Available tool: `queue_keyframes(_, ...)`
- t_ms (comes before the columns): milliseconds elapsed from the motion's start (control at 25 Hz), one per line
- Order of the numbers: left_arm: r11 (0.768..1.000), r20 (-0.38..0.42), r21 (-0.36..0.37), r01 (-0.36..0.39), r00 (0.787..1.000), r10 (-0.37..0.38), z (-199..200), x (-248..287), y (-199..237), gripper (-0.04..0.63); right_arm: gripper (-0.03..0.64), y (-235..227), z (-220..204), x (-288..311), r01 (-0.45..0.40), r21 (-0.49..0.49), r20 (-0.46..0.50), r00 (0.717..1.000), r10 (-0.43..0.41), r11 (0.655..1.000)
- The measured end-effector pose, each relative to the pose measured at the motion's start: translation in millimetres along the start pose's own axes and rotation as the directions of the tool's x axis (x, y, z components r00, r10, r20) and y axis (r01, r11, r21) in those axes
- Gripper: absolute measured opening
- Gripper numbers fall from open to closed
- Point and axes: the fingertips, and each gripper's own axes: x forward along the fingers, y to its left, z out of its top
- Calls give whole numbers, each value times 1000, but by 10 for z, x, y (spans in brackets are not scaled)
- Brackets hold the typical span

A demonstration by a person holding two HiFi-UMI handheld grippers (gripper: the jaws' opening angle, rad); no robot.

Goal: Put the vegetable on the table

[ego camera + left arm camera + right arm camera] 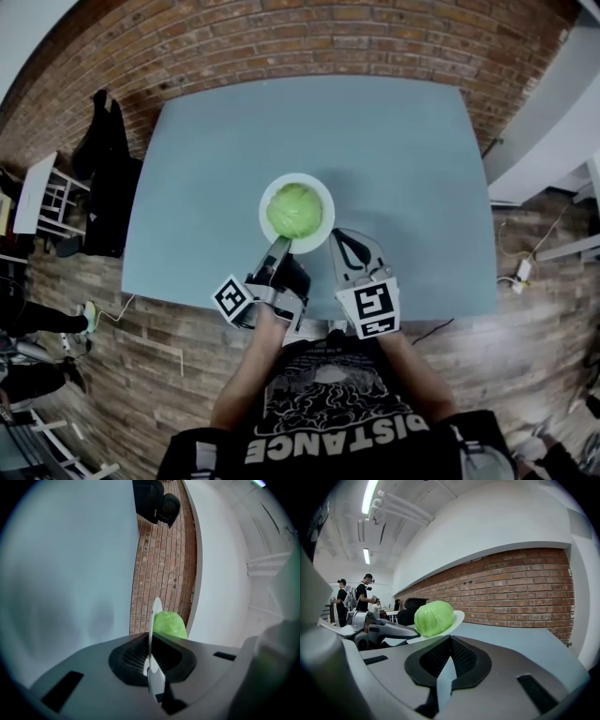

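A pale green cabbage sits on a round white plate near the front middle of the blue table. My left gripper is shut on the plate's near rim. In the left gripper view the plate runs edge-on between the jaws, with the cabbage just beyond. My right gripper lies beside the plate's near right edge, shut and holding nothing. In the right gripper view, past my right gripper, stand the cabbage, the plate and the left gripper.
A brick wall runs behind the table's far edge. Dark chairs and a white desk stand left of the table. Two people are far off to the left. A cable trails on the wood floor to the right.
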Motion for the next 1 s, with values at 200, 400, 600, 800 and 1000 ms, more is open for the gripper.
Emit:
queue_keyframes(200,999,3,5,-32,999,32,49,54,136,11,8,-68,-49,76,4,15,-8,1000,-4,1000)
queue_keyframes(400,998,-5,8,-58,998,58,89,74,278,11,8,-67,-137,113,-2,11,-30,1000,2,1000)
queue_keyframes(600,994,-17,19,-108,994,108,91,128,463,11,8,-129,-162,153,7,17,-36,999,-6,1000)
queue_keyframes(800,988,-16,19,-155,988,155,103,156,629,11,8,-160,-226,193,7,18,-50,999,-6,1000)
queue_keyframes(1000,978,-22,37,-205,978,206,101,187,778,11,8,-211,-297,239,8,28,-67,998,-7,1000)
